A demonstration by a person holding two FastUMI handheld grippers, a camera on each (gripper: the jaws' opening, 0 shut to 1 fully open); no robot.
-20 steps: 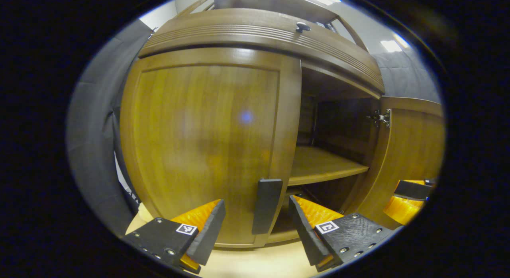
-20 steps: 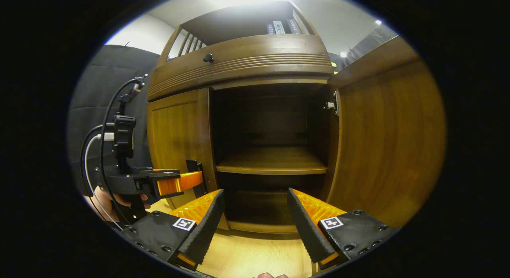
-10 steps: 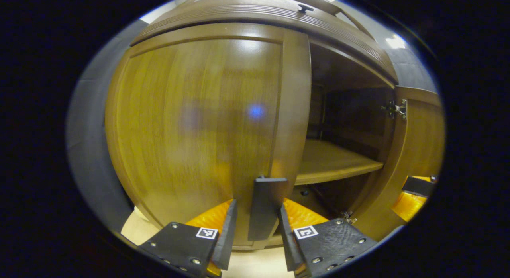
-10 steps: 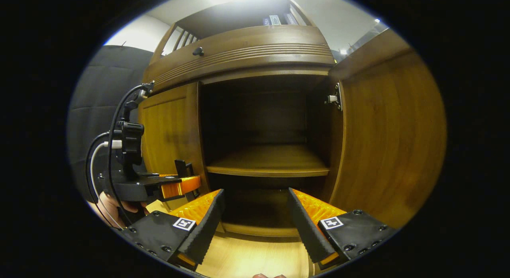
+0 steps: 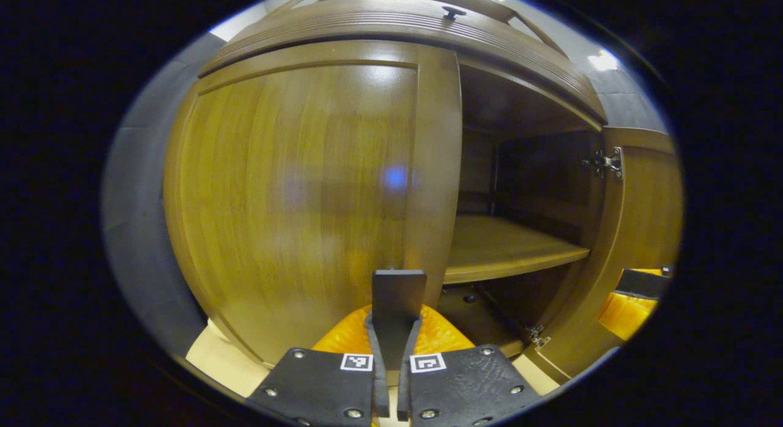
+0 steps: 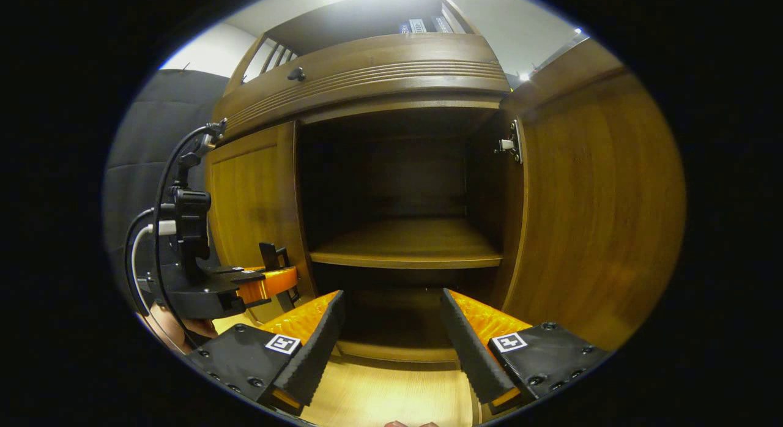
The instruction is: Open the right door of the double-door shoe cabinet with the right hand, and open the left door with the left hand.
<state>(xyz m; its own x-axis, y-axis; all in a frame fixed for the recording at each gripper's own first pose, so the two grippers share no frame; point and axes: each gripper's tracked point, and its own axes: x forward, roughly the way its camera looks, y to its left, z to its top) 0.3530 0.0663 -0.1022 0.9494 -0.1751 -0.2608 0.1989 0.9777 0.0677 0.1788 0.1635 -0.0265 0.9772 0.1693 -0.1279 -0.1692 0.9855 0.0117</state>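
Observation:
The brown wooden shoe cabinet's left door (image 5: 293, 194) stands nearly flush with the cabinet front. A flat black handle (image 5: 396, 301) sticks out at its right edge, and my left gripper (image 5: 391, 366) is shut on that handle. The right door (image 6: 593, 207) is swung wide open, and a wooden shelf (image 6: 410, 243) shows inside. My right gripper (image 6: 391, 338) is open and holds nothing, in front of the open right half. In the right gripper view the left gripper (image 6: 269, 283) sits at the left door's (image 6: 251, 200) handle. The right gripper's orange finger (image 5: 633, 298) shows beside the right door (image 5: 642, 219).
A drawer front with a small dark knob (image 6: 296, 74) runs above the doors, and an open shelf with books (image 6: 422, 26) sits on top. The floor (image 6: 391, 393) is light wood. Black cloth (image 6: 147, 139) hangs to the left of the cabinet.
My left gripper moved in and its fingers came together on the left door's black handle. The right gripper stayed open and almost still.

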